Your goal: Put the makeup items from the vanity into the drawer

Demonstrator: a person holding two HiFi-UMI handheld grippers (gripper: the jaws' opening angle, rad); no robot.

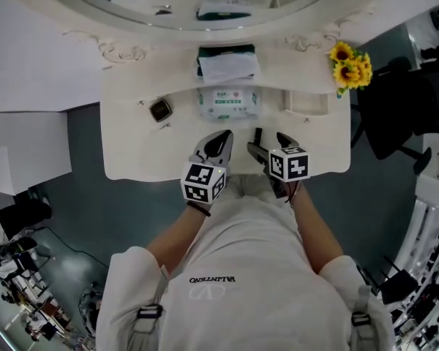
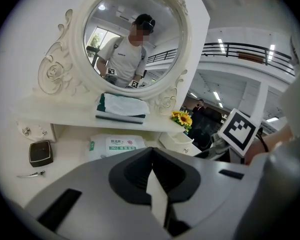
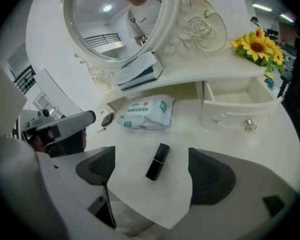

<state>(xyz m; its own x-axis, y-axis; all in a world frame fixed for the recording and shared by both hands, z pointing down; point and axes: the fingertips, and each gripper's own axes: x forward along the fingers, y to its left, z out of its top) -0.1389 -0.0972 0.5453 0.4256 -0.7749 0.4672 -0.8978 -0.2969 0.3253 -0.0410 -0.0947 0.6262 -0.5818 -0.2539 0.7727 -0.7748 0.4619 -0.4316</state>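
- Right now the lipstick point(image 3: 157, 161) lies flat on the tabletop point(image 3: 190, 129), near its front edge. In the right gripper view its length runs from one o'clock to seven o'clock.
- Right tongs point(image 3: 152, 174) hang over it spread wide, one jaw to each side, gripping nothing. Lower them until the pads flank the tube's middle.
- Turn the wrist a little so the pads meet the tube square across. It looks round and smooth, so a skewed pinch could roll it away.
- Close gently, lift clear, then carry it to the open drawer point(image 3: 235, 101), at two o'clock from the tube.
- Wipes pack point(image 3: 145, 113) sits at twelve o'clock, out of that path.
- Left tongs point(image 2: 152, 174) are pressed together and empty; keep them aside at nine o'clock.
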